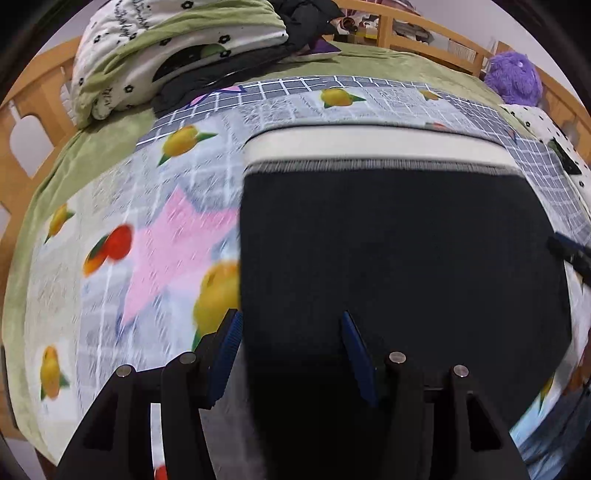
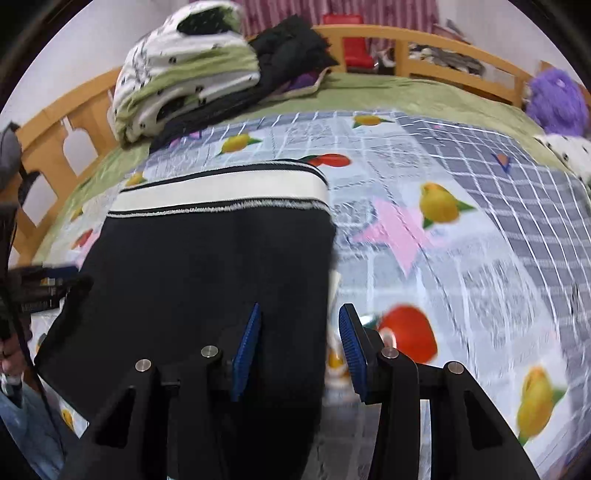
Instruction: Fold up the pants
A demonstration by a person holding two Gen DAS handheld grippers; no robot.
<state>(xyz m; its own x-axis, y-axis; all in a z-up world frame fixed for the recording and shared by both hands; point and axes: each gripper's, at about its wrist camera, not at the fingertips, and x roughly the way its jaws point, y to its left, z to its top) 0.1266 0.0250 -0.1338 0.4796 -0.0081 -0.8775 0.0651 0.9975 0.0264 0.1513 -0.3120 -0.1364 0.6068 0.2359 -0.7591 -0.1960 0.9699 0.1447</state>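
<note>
In the left wrist view, the left tool (image 1: 291,350) hangs low over the bed, its two blue pads spread wide apart. The left pad sits at the pants' left edge and the right pad lies over the dark cloth; whether either pad touches the cloth cannot be told. The pants (image 1: 399,251) lie flat on the fruit-print sheet (image 1: 110,206), dark navy with a white waistband (image 1: 369,147) at the far end. The print around them is smeared by motion blur. At the right edge, a tip of the right tool (image 1: 569,251) shows beside the pants' right side. Far left, a folded green-and-white quilt (image 1: 177,48) rests against the wooden bed rail (image 1: 44,74), with dark clothes (image 1: 306,22) next to it. A purple plush toy (image 1: 513,77) sits at the far right.

In the right wrist view, the right tool (image 2: 299,350) is also released, pads apart. Its left pad lies over the dark cloth and its right pad over the sheet, so the pants' right edge runs between them. The pants (image 2: 207,266) fill the left half of the view, waistband (image 2: 221,192) far. The quilt (image 2: 192,66) and dark clothes (image 2: 291,48) sit far left, the plush toy (image 2: 557,99) far right.
</note>
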